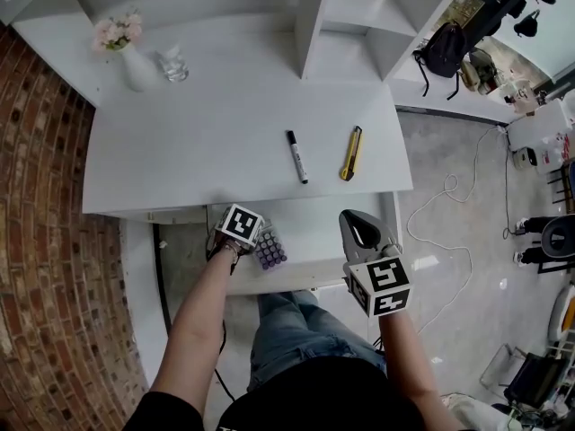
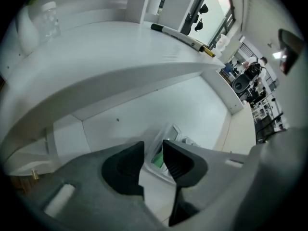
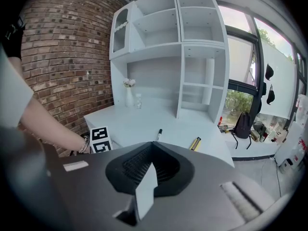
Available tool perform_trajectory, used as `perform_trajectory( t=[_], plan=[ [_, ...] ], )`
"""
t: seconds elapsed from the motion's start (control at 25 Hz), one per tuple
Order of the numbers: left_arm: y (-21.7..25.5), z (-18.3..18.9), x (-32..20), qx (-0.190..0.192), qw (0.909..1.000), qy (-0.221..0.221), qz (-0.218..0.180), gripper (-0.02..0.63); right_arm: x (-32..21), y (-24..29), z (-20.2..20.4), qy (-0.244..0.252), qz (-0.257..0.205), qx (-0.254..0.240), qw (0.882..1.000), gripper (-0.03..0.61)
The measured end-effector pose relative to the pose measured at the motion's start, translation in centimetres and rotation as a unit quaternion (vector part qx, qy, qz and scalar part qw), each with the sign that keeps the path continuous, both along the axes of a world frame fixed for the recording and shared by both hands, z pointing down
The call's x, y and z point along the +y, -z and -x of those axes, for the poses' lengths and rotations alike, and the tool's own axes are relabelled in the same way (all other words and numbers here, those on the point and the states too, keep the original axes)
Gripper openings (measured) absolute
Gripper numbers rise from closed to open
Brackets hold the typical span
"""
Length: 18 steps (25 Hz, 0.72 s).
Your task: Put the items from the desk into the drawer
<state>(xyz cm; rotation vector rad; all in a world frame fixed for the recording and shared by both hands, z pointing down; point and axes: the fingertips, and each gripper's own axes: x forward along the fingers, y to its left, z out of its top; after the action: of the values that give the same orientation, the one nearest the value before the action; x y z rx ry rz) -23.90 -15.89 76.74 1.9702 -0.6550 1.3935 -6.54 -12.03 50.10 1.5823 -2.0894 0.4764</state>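
A black marker point(image 1: 296, 156) and a yellow utility knife point(image 1: 350, 153) lie on the white desk point(image 1: 207, 133). Below its front edge the drawer point(image 1: 314, 230) stands pulled out. A calculator point(image 1: 269, 246) with purple keys is low in the drawer's left part. My left gripper point(image 1: 254, 241) is down in the drawer, and its jaws are shut on the calculator point(image 2: 166, 137), whose green screen shows in the narrow gap. My right gripper point(image 1: 359, 229) hovers over the drawer's right end, shut and empty. The marker point(image 3: 159, 134) and knife point(image 3: 195, 143) lie beyond it.
A white vase with pink flowers point(image 1: 133, 59) and a glass point(image 1: 173, 64) stand at the desk's back left. White shelves point(image 1: 359, 16) rise at the back right. A brick wall point(image 1: 45, 241) runs along the left. A backpack point(image 1: 445, 50) and cables lie on the floor to the right.
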Motion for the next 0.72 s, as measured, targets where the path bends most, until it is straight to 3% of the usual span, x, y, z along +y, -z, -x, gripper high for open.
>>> perform_trajectory(
  t=[0.16,0.32,0.48,0.6,0.72],
  plan=[
    [-0.4,0.6,0.0,-0.033,0.9993,-0.01,-0.011,0.109,0.1,-0.3,-0.1,0.004,0.004,0.001,1.0,0.009],
    [-0.1,0.5,0.0,-0.039,0.999,-0.008,-0.023,0.107,0.3,-0.1,0.1,0.011,0.002,-0.002,1.0,0.009],
    [0.9,1.2,0.0,-0.037,0.9988,0.007,-0.03,0.173,0.2,0.3,0.0,0.016,-0.004,-0.006,1.0,0.009],
    [2.3,1.3,0.4,-0.009,0.9989,0.033,-0.032,0.265,0.3,1.0,0.1,0.022,-0.012,-0.009,1.0,0.009],
    [4.0,1.2,0.8,0.037,0.9953,0.086,-0.026,0.46,0.5,1.9,-0.1,0.028,-0.023,-0.012,0.999,0.009]
  ],
)
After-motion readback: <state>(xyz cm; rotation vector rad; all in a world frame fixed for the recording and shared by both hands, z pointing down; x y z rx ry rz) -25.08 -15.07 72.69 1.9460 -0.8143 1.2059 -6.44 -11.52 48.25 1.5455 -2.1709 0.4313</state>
